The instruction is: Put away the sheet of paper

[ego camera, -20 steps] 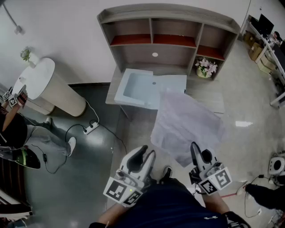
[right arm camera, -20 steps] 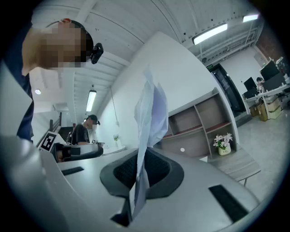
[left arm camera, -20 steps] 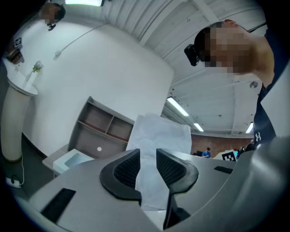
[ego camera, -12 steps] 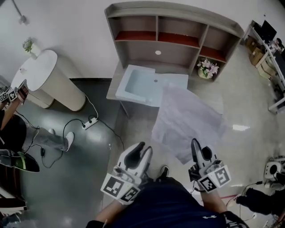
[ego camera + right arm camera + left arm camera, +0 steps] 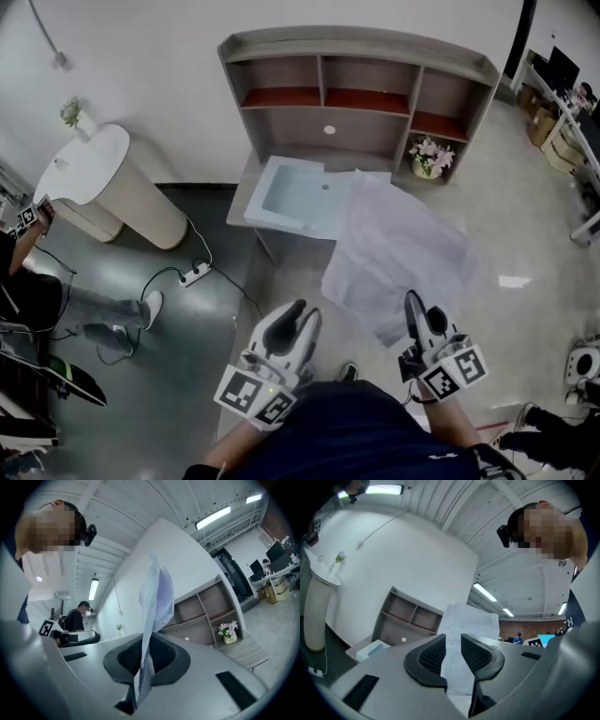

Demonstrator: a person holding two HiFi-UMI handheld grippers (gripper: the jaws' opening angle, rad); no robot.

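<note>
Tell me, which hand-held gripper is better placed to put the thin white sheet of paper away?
The right gripper: its jaws are shut on the lower edge of the thin white sheet of paper. The left gripper has its jaws apart, gripping nothing; it would first need to take hold.

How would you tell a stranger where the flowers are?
Start at the wooden shelf unit against the white wall. Its lower right compartment holds a small pot of flowers. Nothing else in that unit has pale blossoms.
</note>
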